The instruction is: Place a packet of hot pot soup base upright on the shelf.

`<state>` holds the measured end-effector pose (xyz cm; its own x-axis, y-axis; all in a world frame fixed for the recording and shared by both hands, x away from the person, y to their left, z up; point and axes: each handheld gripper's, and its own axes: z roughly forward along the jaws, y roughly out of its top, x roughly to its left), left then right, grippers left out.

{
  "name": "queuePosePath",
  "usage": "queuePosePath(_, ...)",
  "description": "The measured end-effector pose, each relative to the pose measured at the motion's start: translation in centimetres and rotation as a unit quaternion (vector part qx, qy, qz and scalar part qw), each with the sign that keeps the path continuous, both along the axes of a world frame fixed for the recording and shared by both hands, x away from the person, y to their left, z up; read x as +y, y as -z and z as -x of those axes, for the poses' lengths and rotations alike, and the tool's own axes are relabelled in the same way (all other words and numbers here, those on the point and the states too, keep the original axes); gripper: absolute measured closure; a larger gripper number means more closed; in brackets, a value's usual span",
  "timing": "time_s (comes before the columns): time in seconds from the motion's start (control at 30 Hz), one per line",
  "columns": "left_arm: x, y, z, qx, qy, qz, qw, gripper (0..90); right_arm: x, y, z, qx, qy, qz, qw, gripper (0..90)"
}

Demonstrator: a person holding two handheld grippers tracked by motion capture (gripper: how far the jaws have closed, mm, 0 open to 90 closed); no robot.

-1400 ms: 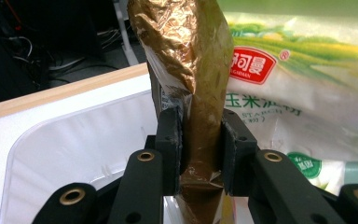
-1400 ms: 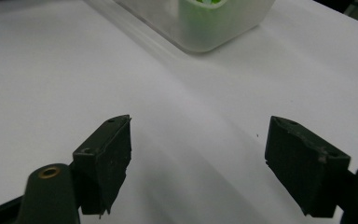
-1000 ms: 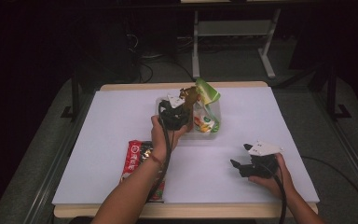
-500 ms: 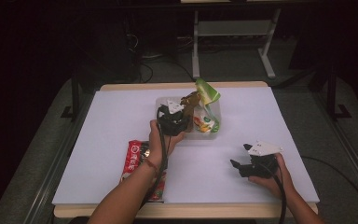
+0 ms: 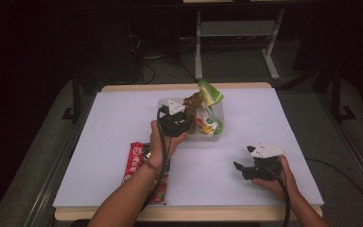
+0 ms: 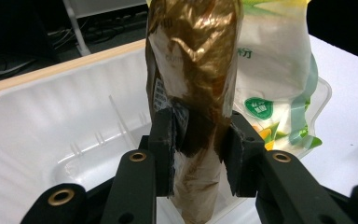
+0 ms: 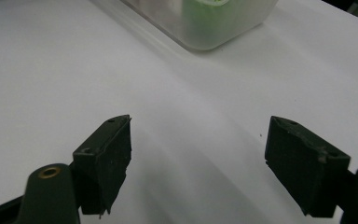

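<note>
In the high view, the left gripper (image 5: 185, 113) was held over a clear plastic tray (image 5: 217, 135), with a gold snack packet (image 5: 193, 101) upright at its tips beside a green-and-white pouch (image 5: 210, 101). The right gripper (image 5: 246, 169) was rested on the white table (image 5: 99, 142), and a red packet (image 5: 137, 163) lay near the left forearm.

In the left gripper view, the jaws had just been opening around the gold packet (image 6: 191, 84), barely touching it; released upright, it could be tipped over the tray wall (image 6: 37, 107).

In the right gripper view, the jaws were spread wide over nothing.
</note>
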<state>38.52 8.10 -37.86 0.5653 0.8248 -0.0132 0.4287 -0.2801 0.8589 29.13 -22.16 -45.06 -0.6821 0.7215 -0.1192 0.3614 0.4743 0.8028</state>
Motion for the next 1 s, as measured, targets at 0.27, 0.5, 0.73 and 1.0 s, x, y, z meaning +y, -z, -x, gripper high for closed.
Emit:
queuePosePath(0.27, 0.5, -0.3, 0.1, -0.005, 0.011, 0.011, 0.9999, 64.0, 0.0, 0.0, 0.0, 0.000, 0.000, 0.001, 1.0000, 22.4)
queuePosePath(0.5, 1.4, -0.9, 1.0, -0.020, 0.051, 0.017, 0.9984, 56.0, 0.0, 0.0, 0.1, 0.000, -0.001, 0.001, 1.0000, 22.4)
queuePosePath(0.73, 3.0, -1.6, 2.4, -0.040, 0.084, 0.010, 0.9956, 46.8, 0.1, -0.1, 0.1, -0.002, -0.002, 0.002, 1.0000, 22.7)
queuePosePath(1.0, 5.1, -2.3, 4.3, -0.054, 0.114, -0.003, 0.9919, 38.2, 0.1, 0.0, 0.1, 0.001, -0.001, 0.002, 1.0000, 22.6)
